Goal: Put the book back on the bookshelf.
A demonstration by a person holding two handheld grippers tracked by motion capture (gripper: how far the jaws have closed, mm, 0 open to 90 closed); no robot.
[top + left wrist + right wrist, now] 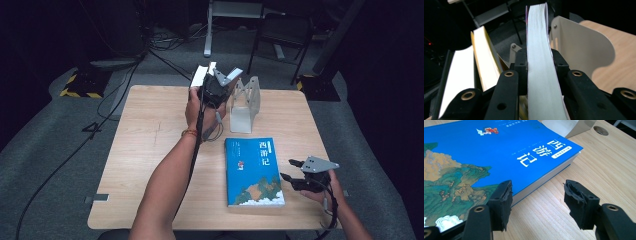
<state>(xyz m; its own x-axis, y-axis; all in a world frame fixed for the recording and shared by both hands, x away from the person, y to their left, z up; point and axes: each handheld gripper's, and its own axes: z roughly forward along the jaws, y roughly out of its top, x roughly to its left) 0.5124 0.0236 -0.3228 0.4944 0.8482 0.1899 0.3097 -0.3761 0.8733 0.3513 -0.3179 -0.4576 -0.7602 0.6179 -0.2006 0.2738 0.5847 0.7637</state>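
Above the far edge of the counter [150,150], the left gripper [539,62] clamps its jaws on a white-paged book [540,75] beside the pale bookstand [245,107]. The right gripper [537,195] rests with jaws apart, empty, at the blue book [253,172] lying flat.

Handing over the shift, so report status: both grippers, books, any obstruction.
Left gripper shut on white-edged book, raised beside the bookend. Right gripper open, at the blue book lying flat. No obstruction seen.
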